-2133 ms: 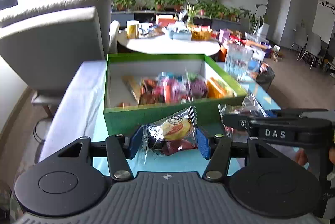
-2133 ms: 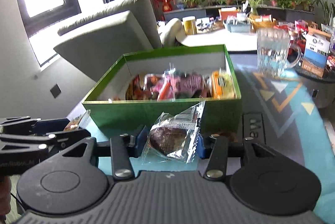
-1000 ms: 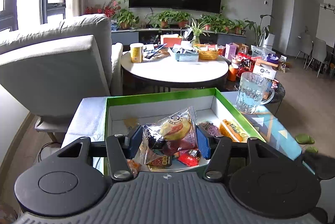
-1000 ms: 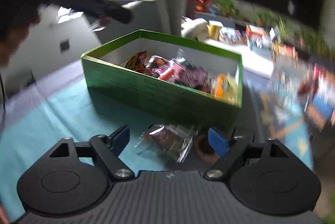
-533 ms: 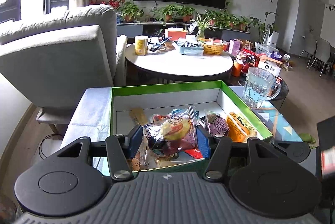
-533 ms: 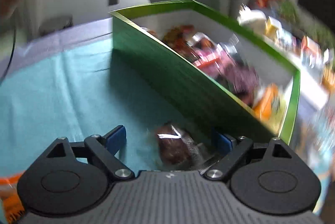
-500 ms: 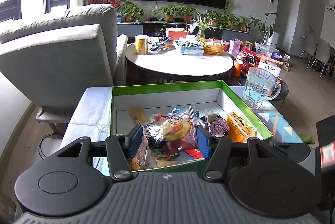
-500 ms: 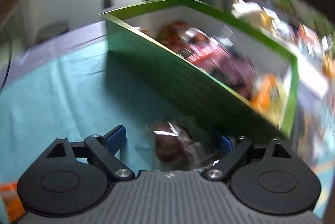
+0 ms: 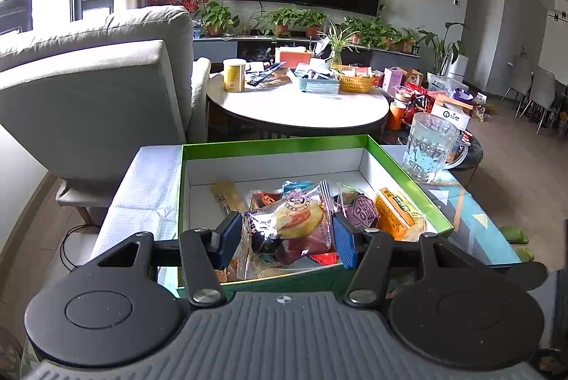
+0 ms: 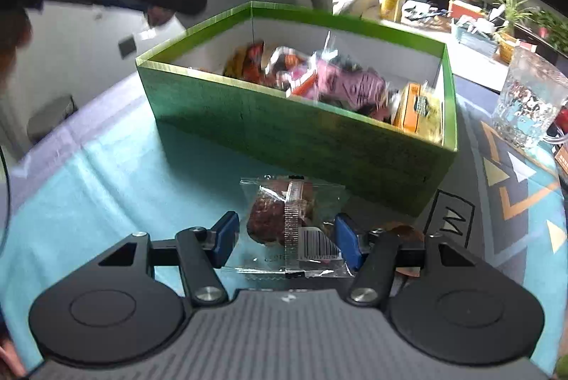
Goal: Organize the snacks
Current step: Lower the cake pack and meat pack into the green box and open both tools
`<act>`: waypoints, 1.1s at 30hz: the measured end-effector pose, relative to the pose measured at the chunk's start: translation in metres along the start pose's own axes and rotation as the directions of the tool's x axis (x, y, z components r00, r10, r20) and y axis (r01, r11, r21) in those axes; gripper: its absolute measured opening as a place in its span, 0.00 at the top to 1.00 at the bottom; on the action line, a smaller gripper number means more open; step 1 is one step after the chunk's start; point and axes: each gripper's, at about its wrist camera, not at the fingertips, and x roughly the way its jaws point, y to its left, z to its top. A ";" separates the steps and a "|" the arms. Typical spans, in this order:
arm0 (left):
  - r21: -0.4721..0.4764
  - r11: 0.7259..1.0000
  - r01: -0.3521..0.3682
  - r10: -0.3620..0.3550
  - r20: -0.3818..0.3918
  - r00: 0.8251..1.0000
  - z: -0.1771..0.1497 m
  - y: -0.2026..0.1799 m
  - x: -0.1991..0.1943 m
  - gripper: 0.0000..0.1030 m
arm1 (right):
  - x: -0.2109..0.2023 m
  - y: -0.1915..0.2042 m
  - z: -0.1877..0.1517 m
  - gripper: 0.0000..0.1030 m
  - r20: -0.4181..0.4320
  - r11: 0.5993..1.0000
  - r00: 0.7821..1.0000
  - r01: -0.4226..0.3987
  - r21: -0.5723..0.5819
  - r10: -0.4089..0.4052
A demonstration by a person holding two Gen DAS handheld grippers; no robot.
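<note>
Your left gripper (image 9: 284, 239) is clamped on a clear crinkly packet with a yellow-and-red pastry inside (image 9: 289, 223), its blue pads pressing both side edges, and you hold it above the near wall of the open green cardboard box (image 9: 273, 142), likely so that letting go drops it onto the wrapped snacks heaped from the box's 3 o'clock side to its middle; the 9 o'clock side is barer. Your right gripper (image 10: 284, 239) points down at the teal tablecloth (image 10: 88, 202), where a clear packet holding a dark brown cake (image 10: 280, 216) lies flat just in front of the box's near wall. That packet sits between the blue pads, the jaws are closing, and a gap shows at the 9 o'clock pad, so it does not look gripped yet. A glass mug (image 10: 529, 103) stands at 2 o'clock beyond the box, clear of both hands.
</note>
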 end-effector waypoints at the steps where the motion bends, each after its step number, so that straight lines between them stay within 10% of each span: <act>1: -0.001 1.000 -0.003 0.003 0.003 1.000 0.001 0.000 0.000 0.50 | -0.006 0.001 0.002 0.57 0.025 1.000 1.000 -0.004 0.013 0.004; 14: -0.016 0.999 -0.036 0.036 -0.014 0.999 0.008 0.004 0.017 0.50 | -0.040 -0.005 0.042 0.57 0.334 0.991 0.935 0.091 0.103 -0.121; 33: -0.051 0.995 -0.085 0.077 -0.129 0.989 0.001 0.014 0.052 0.40 | 0.001 -0.033 0.057 0.57 0.274 0.961 0.945 0.109 0.256 -0.180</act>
